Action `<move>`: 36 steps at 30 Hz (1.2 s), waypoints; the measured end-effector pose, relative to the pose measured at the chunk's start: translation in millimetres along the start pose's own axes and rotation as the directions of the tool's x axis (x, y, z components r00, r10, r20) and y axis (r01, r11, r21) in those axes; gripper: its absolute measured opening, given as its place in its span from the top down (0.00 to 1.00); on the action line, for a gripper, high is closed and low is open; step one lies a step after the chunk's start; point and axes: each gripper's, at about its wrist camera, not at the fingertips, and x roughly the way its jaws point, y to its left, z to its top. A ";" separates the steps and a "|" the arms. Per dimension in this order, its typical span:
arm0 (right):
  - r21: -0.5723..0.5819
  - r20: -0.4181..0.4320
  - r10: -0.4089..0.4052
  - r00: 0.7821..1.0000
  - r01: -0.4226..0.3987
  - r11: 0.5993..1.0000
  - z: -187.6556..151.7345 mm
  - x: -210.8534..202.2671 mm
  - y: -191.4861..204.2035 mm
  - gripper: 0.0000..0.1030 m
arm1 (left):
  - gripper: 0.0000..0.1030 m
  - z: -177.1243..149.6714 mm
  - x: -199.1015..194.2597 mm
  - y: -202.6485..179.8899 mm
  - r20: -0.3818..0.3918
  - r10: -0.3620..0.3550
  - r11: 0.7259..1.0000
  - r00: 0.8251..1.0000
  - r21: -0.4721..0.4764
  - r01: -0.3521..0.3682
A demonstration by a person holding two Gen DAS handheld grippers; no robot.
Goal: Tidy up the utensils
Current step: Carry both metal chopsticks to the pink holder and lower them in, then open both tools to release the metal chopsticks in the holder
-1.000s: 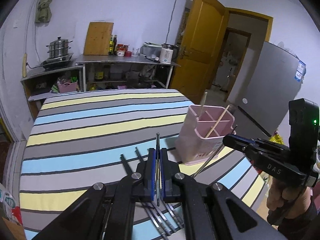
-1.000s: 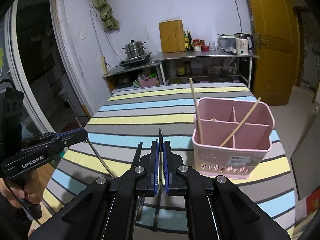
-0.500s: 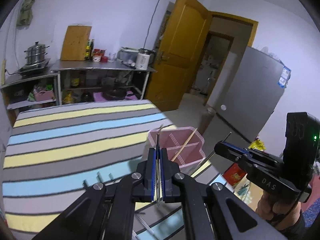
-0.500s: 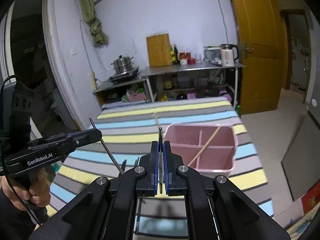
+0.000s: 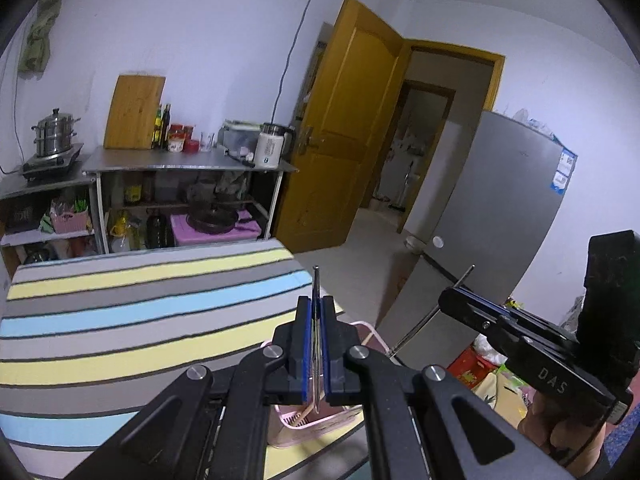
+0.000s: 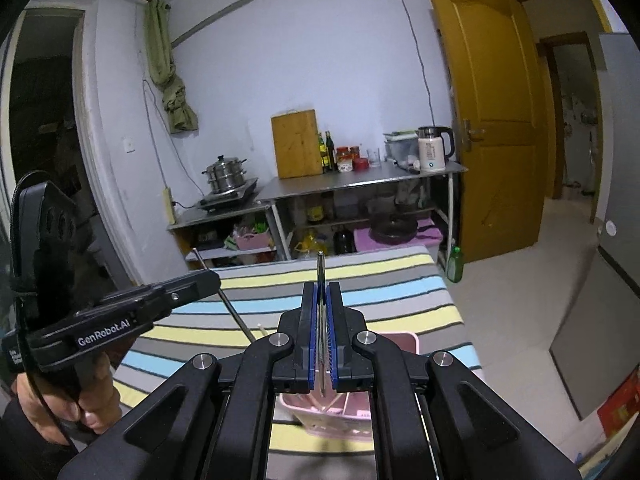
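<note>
left gripper [image 5: 316, 344] pinching metal chopstick [image 5: 316, 300] | right gripper [image 6: 320, 340] pinching another chopstick [image 6: 320, 280] | pink holder [image 6: 394, 344] lower centre, beneath both

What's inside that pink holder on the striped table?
The pink holder has dividers and a couple of wooden chopsticks leaning inside. The right gripper and its metal chopstick cover most of the compartments.

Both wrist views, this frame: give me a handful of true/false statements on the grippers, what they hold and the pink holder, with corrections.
1. The left gripper is shut on a metal chopstick. True.
2. The right gripper is open and empty. False: it is clamped on a second metal chopstick.
3. The pink utensil holder sits below both grippers. True.
4. The holder is empty. False: wooden chopsticks are inside.
5. The striped tablecloth is plain white. False: blue, yellow and grey stripes.
</note>
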 end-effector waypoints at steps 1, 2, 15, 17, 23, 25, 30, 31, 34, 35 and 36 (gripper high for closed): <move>0.000 -0.010 -0.004 1.000 0.004 1.000 -3.8 6.1 -1.7 0.96 | 0.96 -3.7 6.4 1.9 -0.008 0.001 1.000 1.000 -0.004 -0.001; 0.002 -0.019 -0.006 1.000 0.006 1.000 -7.5 10.2 -2.0 0.96 | 0.96 -8.5 12.0 4.2 -0.018 0.005 1.000 1.000 -0.006 -0.005; 0.056 -0.175 0.000 0.985 0.010 0.998 -63.5 64.7 -26.1 0.95 | 0.96 -52.8 54.2 32.5 -0.097 0.024 0.999 0.995 -0.020 -0.027; 0.062 -0.191 -0.002 0.982 0.014 0.998 -67.1 67.5 -26.3 0.95 | 0.96 -55.5 55.1 35.8 -0.099 0.024 0.999 0.995 -0.025 -0.027; 0.068 -0.189 -0.022 0.982 0.035 0.997 -70.8 61.0 -28.0 0.92 | 0.91 -59.7 41.4 38.2 -0.081 0.026 0.999 0.996 -0.030 -0.029; 0.065 -0.177 -0.033 0.984 0.045 0.997 -70.0 53.8 -27.0 0.90 | 0.91 -58.4 33.5 39.2 -0.068 0.033 0.999 0.997 -0.027 -0.035; 0.066 -0.144 -0.044 0.989 0.054 0.996 -70.2 34.1 -21.5 0.86 | 0.89 -65.4 5.7 42.5 -0.034 0.058 0.998 0.998 -0.022 -0.058; 0.065 -0.139 -0.043 0.989 0.053 0.996 -71.3 30.2 -19.7 0.85 | 0.89 -66.7 0.8 42.8 -0.030 0.062 0.998 0.998 -0.023 -0.063; 0.054 -0.131 -0.036 0.991 0.043 0.998 -76.3 19.2 -11.4 0.85 | 0.89 -79.0 -16.5 49.2 -0.024 0.091 0.995 0.996 -0.026 -0.091; 0.051 -0.131 -0.032 0.991 0.039 0.998 -79.3 15.8 -8.2 0.85 | 0.89 -84.6 -22.3 52.0 -0.023 0.100 0.994 0.995 -0.029 -0.101; 0.048 -0.133 -0.027 0.991 0.034 0.998 -82.0 13.6 -4.9 0.85 | 0.89 -89.9 -27.1 54.7 -0.022 0.108 0.994 0.994 -0.033 -0.109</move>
